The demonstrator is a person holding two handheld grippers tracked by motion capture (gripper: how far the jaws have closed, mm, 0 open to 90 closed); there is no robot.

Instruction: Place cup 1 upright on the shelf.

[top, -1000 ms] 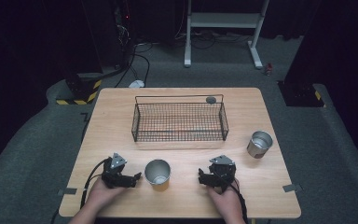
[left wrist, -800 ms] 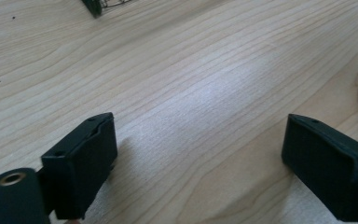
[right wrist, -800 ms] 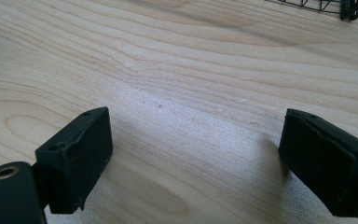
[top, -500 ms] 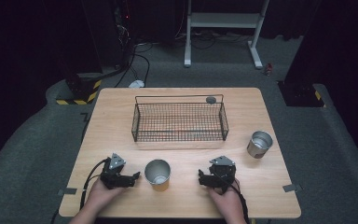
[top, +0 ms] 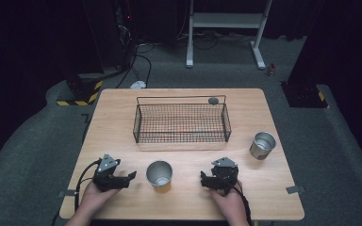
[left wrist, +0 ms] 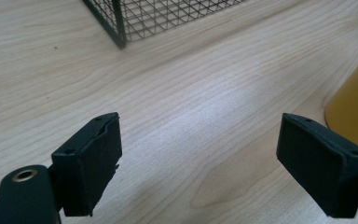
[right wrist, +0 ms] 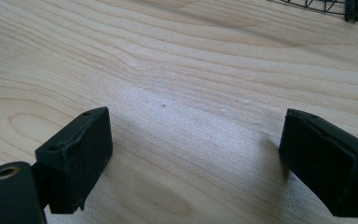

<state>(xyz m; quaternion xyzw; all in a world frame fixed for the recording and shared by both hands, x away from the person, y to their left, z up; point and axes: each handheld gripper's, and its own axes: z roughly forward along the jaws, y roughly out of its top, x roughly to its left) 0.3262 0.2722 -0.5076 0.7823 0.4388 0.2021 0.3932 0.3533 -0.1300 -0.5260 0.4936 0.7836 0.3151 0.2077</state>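
**A:** What is nearest to you?

**B:** My two hands, at the near edge of the light wooden table. Each hand holds one black two-jaw tool. My left gripper points to the right along the table. Its jaws have just been closing, but in my own left gripper view they stand well apart, and between them is only bare wood.

**A:** And the other one?

**B:** My right gripper lies low on the table and points to the left. Its jaws are spread wide too, and they hold nothing.

**A:** Where is the thing you work with?

**B:** The round metal cup with a yellow outside stands upright between my two grippers, nearer to the left one. No jaw touches it. In the left gripper view its yellow wall is at the right edge, just beside my right jaw.

**A:** What is farther away?

**B:** A second cup of bare steel stands to the right, well apart from my hands. Behind it, in the middle of the table, is a black rectangular wire basket. A small grey round object lies at the far rim of the basket; I cannot tell what it is.
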